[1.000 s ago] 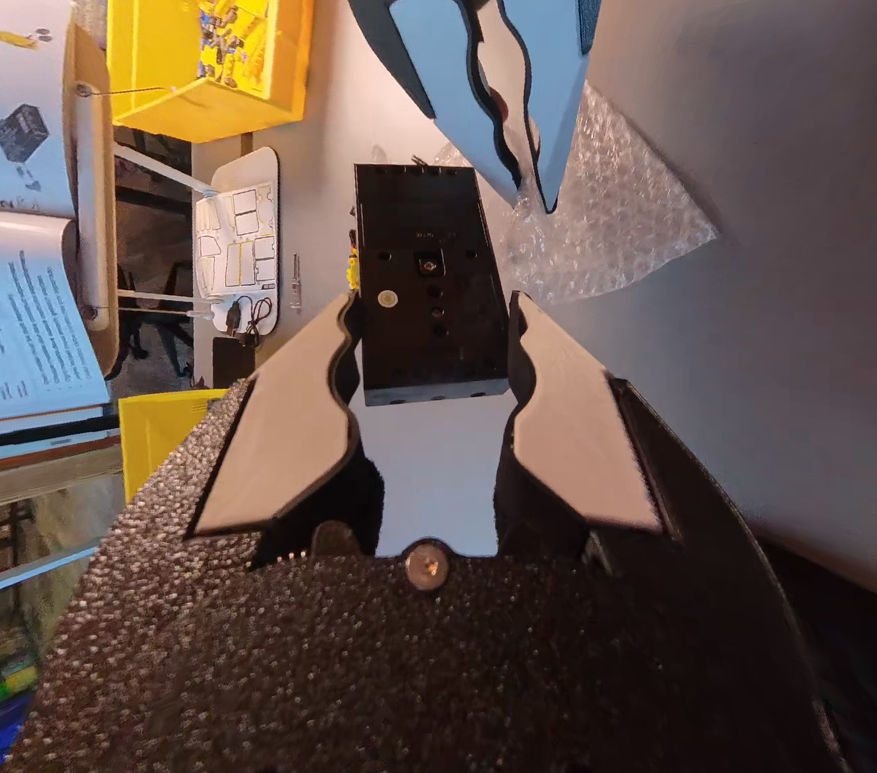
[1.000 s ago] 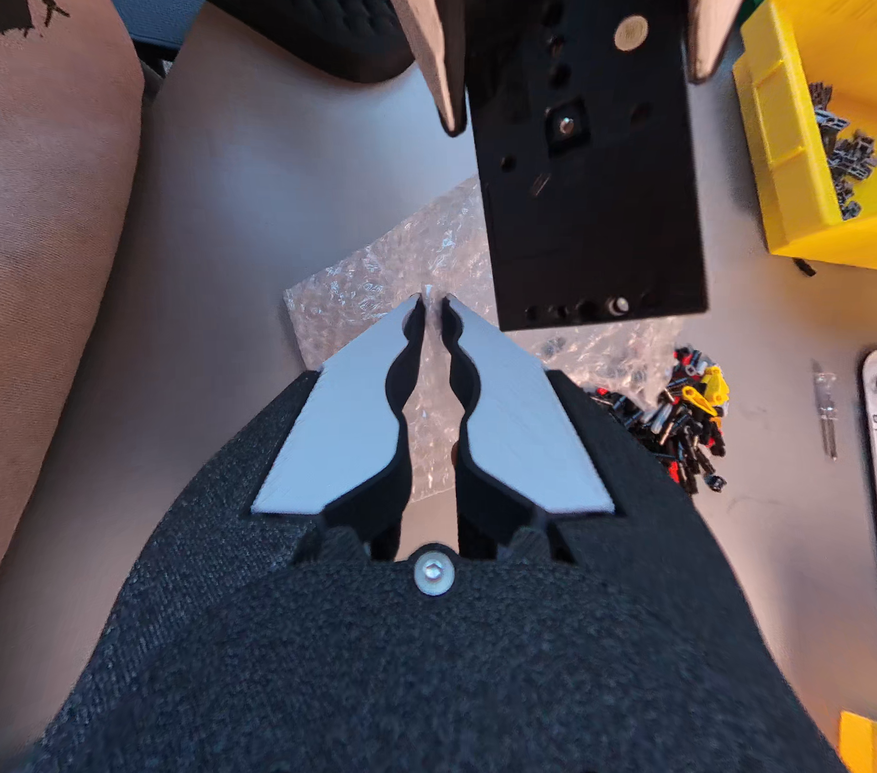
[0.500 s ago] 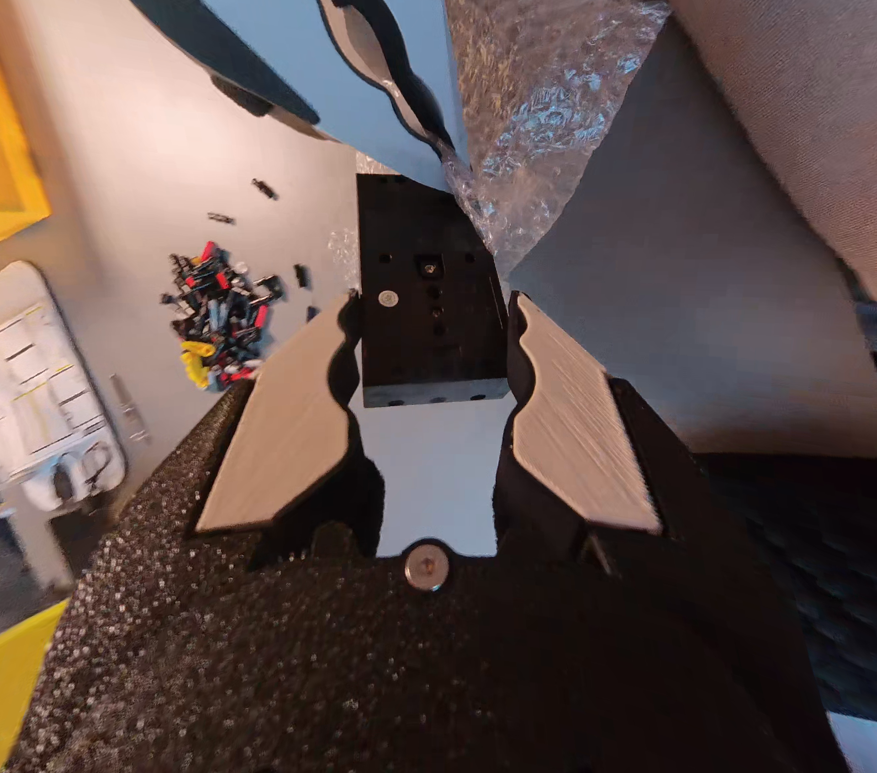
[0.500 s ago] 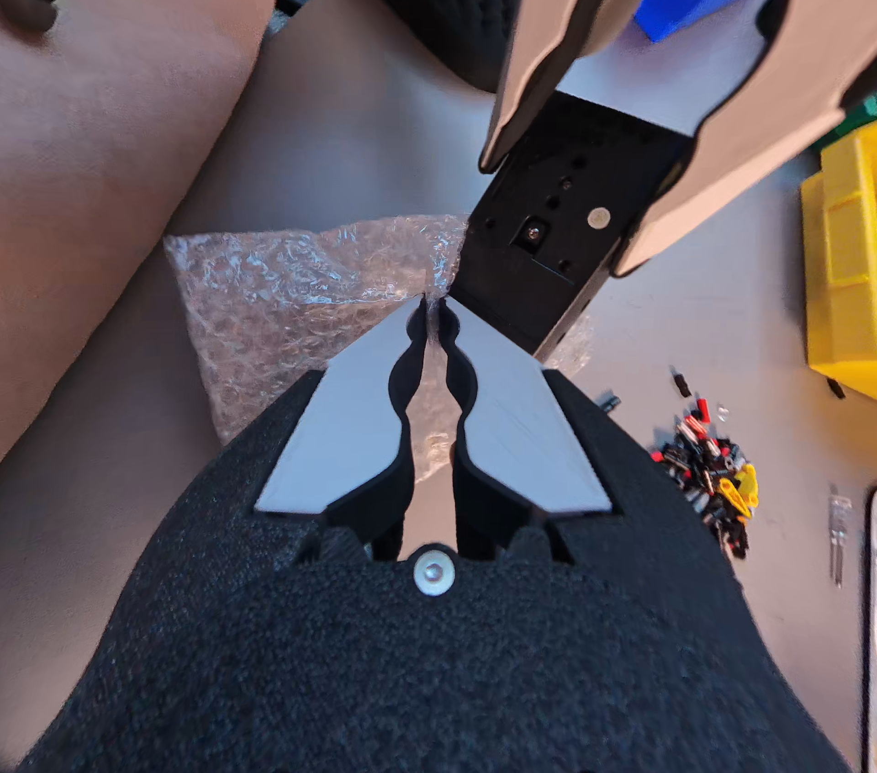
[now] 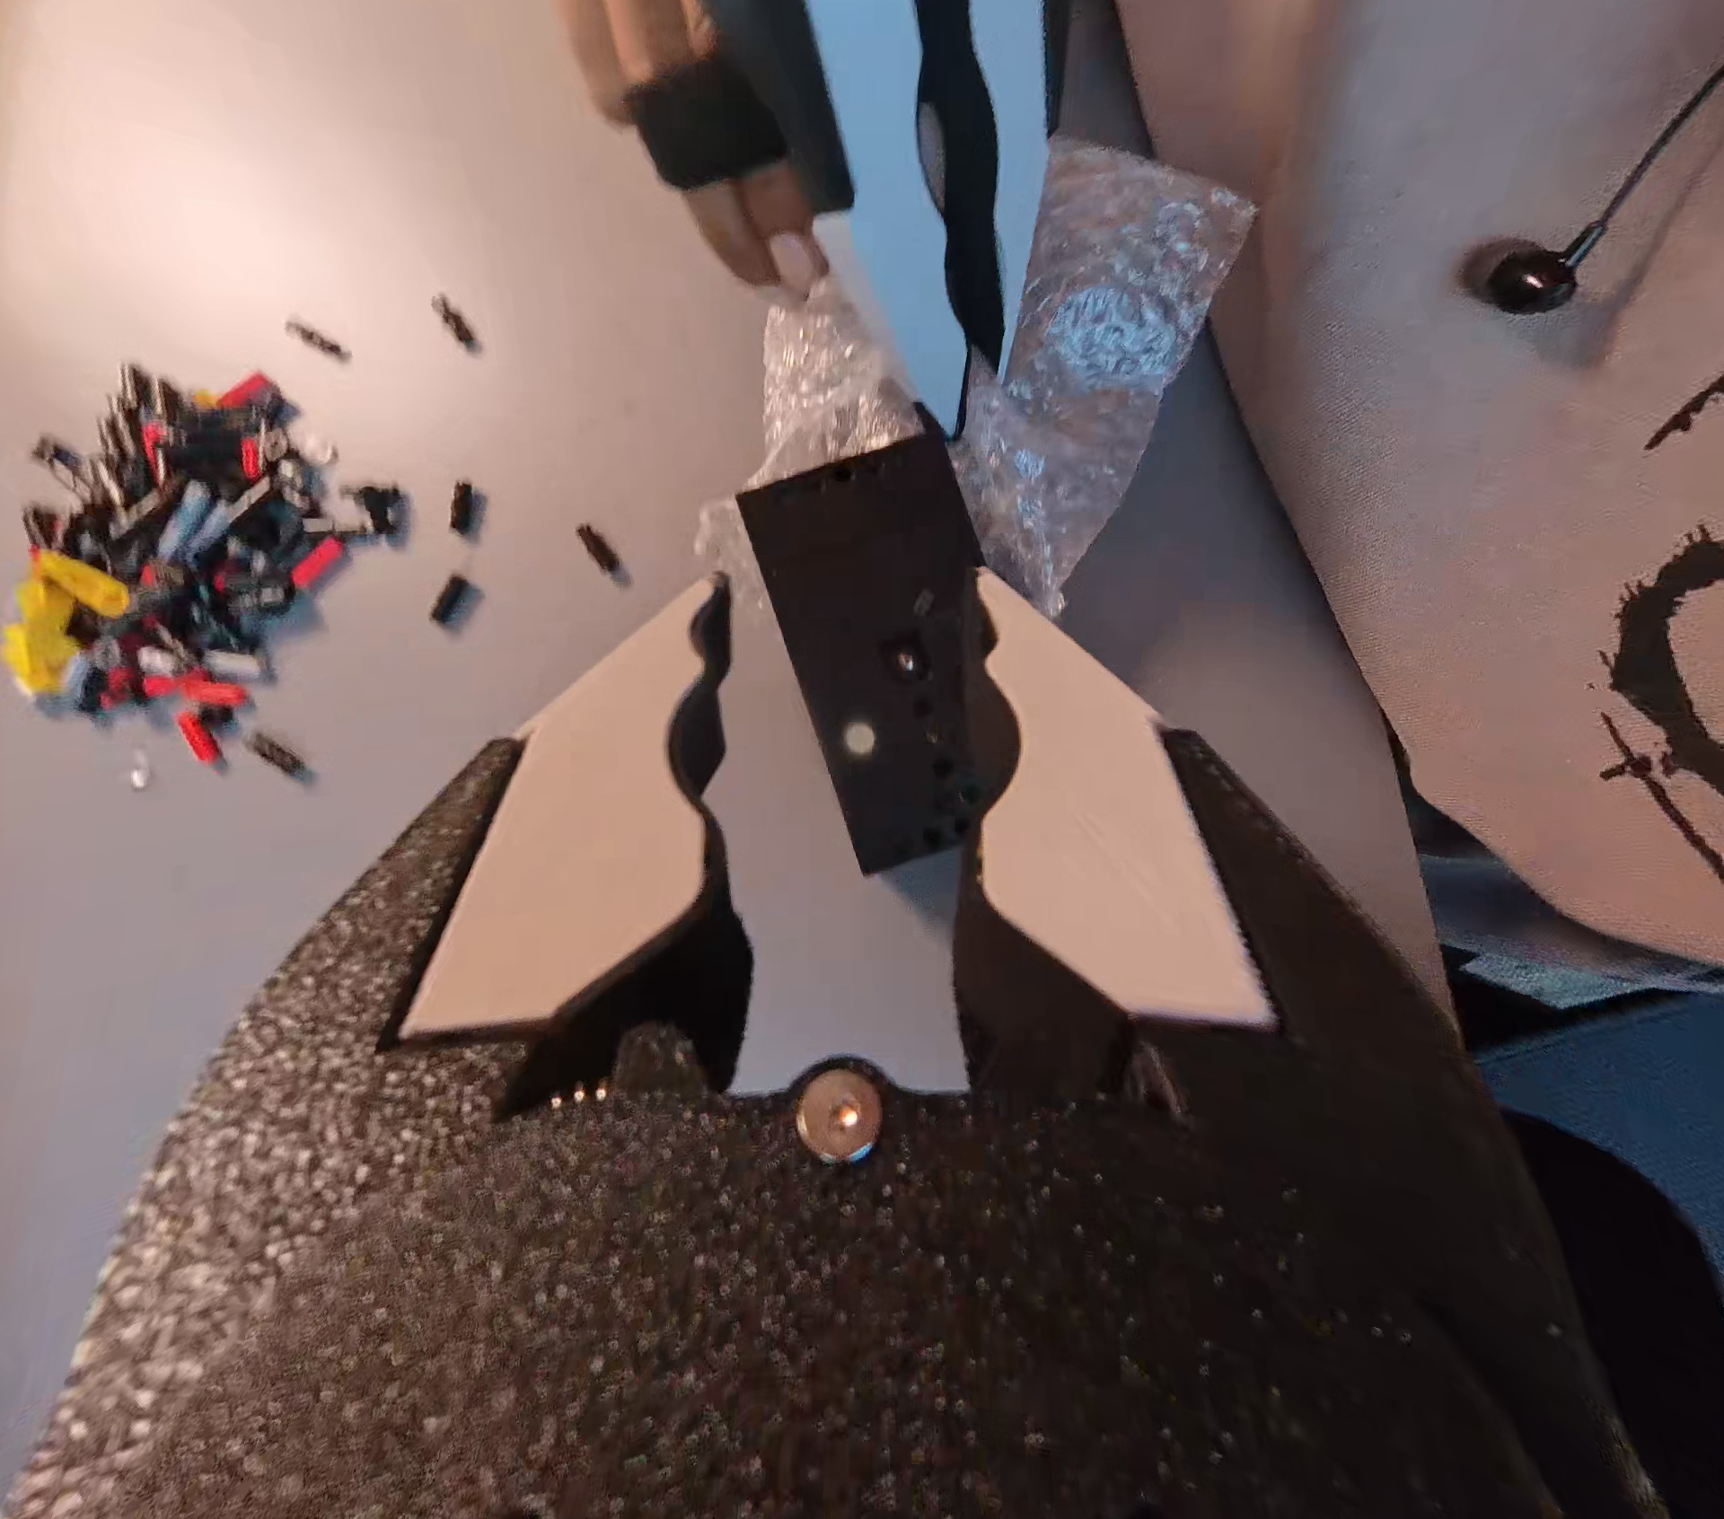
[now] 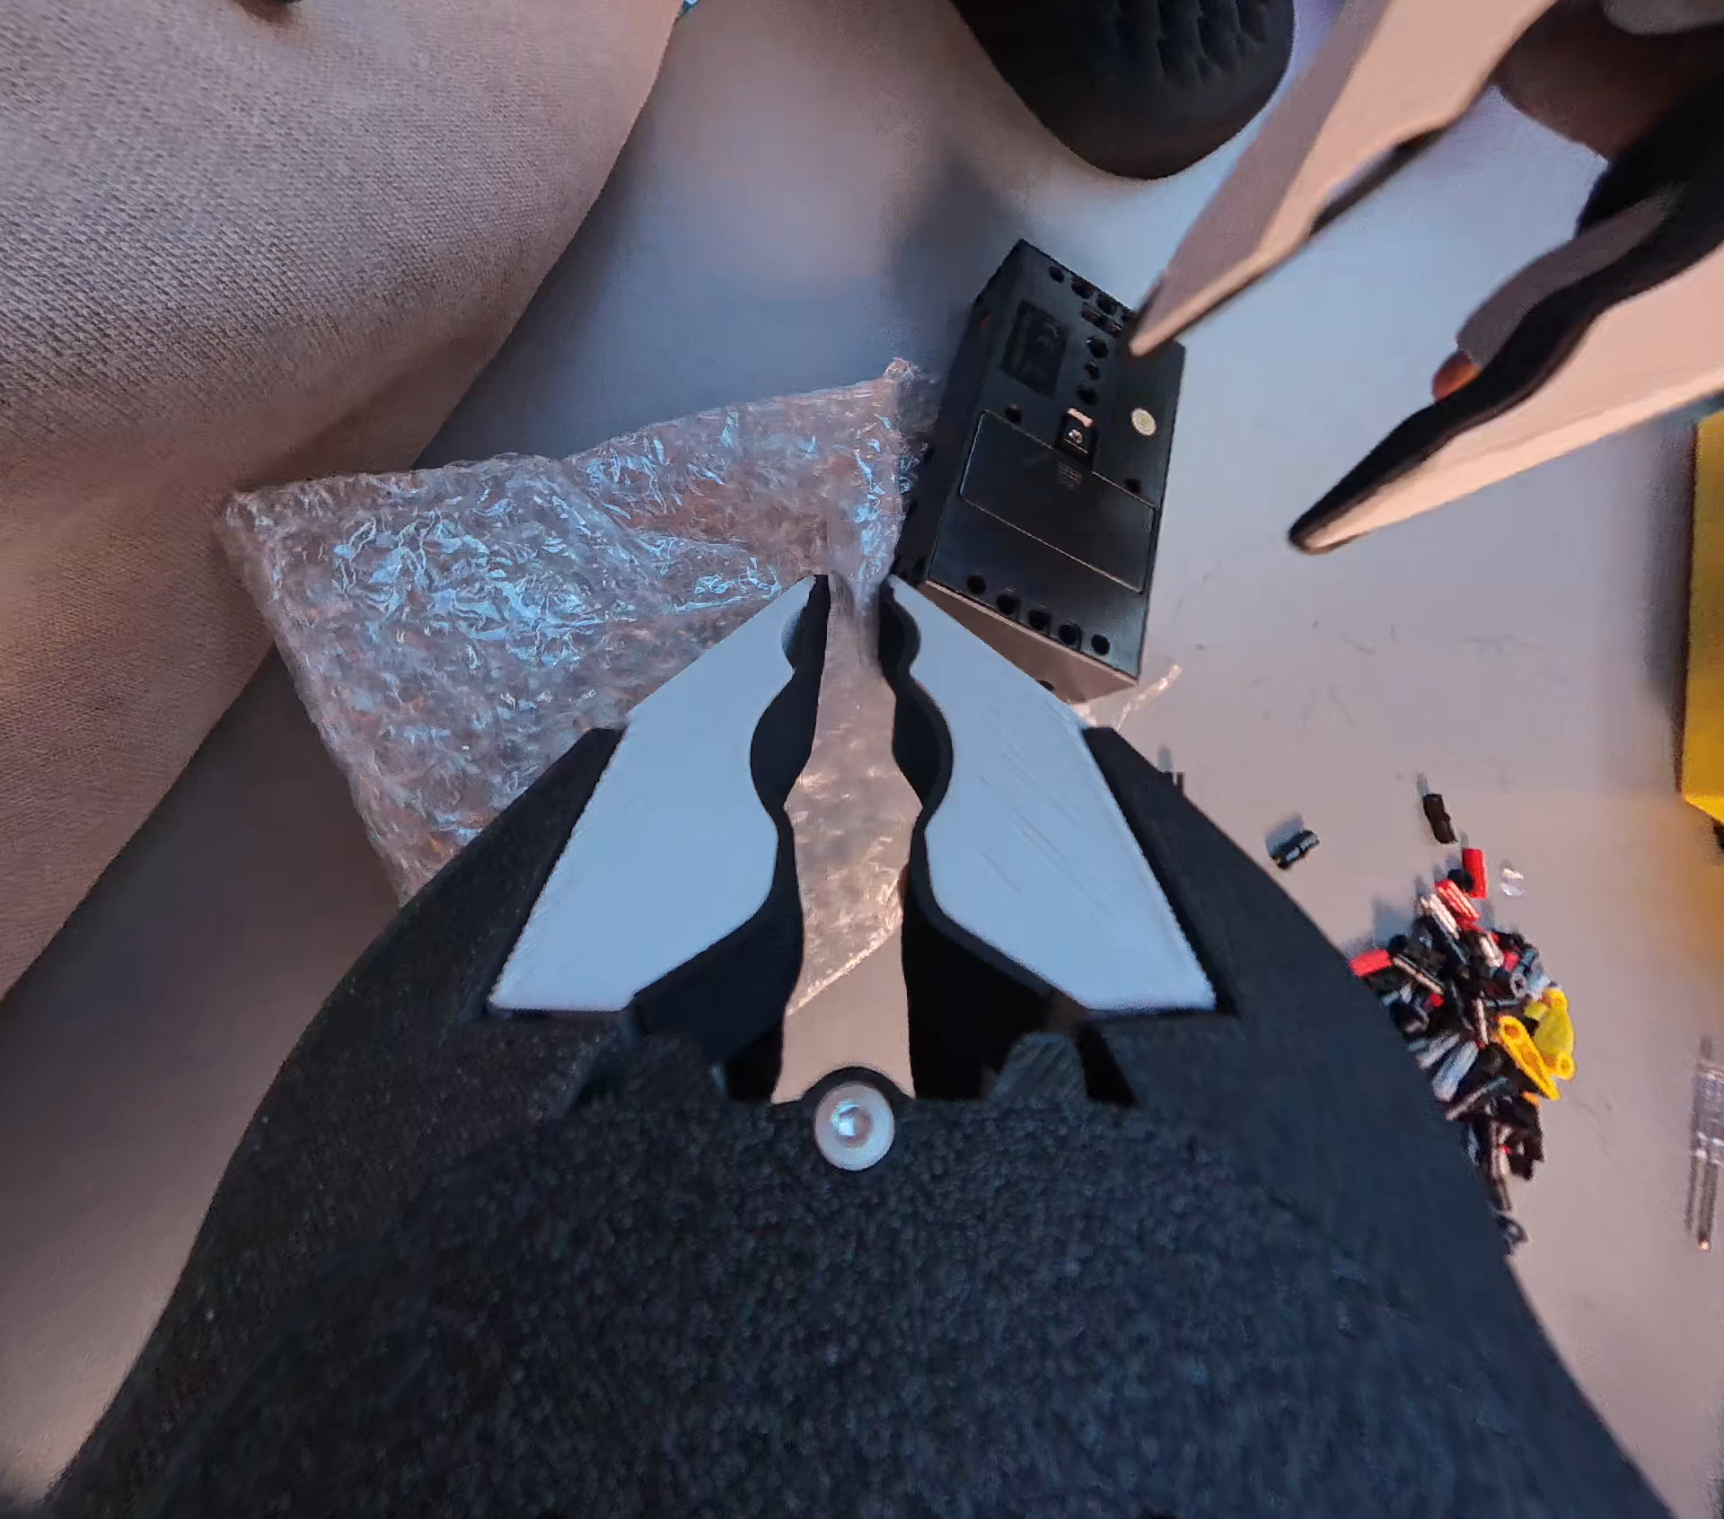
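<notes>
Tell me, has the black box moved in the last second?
Yes. The black box sat right by the pile of small parts and now lies farther from it, beside the bubble wrap.

My left gripper [image 5: 844, 616] stands open around a black box [image 5: 863, 667] that touches only its right finger [image 5: 1110, 821], bubble wrap [image 5: 1091, 392] beyond pinched by the right gripper [image 5: 970, 392] in a hand [image 5: 653, 38], small loose parts [image 5: 159, 569] heaped left on the table [image 5: 280, 75].
</notes>
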